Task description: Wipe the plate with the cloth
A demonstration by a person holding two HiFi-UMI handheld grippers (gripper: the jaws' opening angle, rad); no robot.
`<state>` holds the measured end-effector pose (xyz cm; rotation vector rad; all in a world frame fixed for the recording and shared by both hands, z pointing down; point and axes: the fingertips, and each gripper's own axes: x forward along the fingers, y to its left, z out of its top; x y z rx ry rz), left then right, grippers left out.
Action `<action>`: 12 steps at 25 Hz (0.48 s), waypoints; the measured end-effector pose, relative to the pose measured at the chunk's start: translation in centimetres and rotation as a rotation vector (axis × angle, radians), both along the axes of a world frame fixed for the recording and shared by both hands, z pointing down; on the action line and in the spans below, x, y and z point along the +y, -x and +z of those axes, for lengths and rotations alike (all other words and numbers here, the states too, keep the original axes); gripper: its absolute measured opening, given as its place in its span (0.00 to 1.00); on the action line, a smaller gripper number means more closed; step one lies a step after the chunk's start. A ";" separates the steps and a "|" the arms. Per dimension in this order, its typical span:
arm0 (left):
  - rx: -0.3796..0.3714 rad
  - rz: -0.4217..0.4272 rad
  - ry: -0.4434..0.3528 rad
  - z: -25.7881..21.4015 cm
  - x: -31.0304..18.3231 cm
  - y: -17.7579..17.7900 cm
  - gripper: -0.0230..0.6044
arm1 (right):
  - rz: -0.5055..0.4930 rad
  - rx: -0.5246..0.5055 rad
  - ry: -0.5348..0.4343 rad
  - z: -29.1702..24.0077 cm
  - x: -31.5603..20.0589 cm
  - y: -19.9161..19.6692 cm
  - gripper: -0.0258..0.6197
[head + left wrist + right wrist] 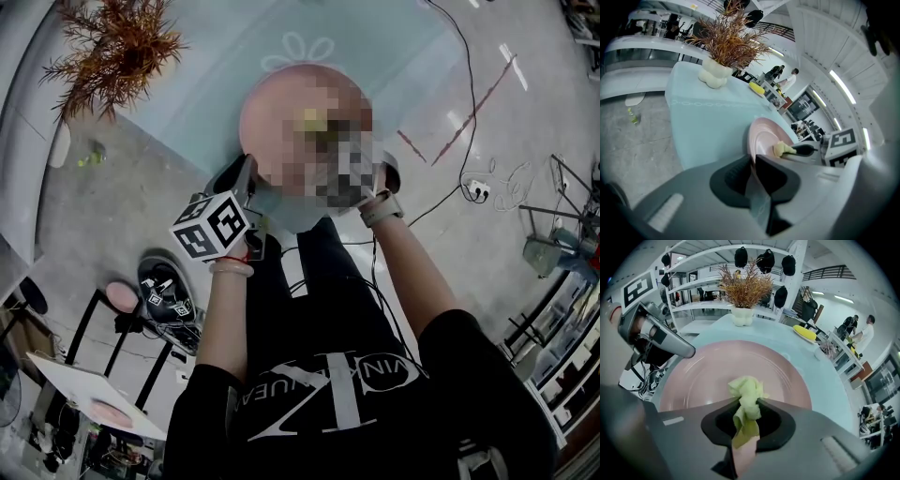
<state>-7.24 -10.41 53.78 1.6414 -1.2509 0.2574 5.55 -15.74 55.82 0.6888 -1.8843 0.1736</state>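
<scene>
free: tabletop beyond plate | blocked: left claw on plate's near rim; dried plant at far corner

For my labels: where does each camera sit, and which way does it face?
Head view: on the head, facing steeply down at the plate; arms and left gripper show.
Left gripper view: along its jaws, shut on the plate's rim; the right gripper shows.
Right gripper view: along its jaws, shut on the cloth, toward the plate.
Both gripper views share plate, cloth, plant.
</scene>
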 end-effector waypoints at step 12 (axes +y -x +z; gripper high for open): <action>0.026 0.010 -0.008 0.1 0.0 -0.1 0.04 | -0.032 -0.034 0.051 0.1 2.4 1.7 0.14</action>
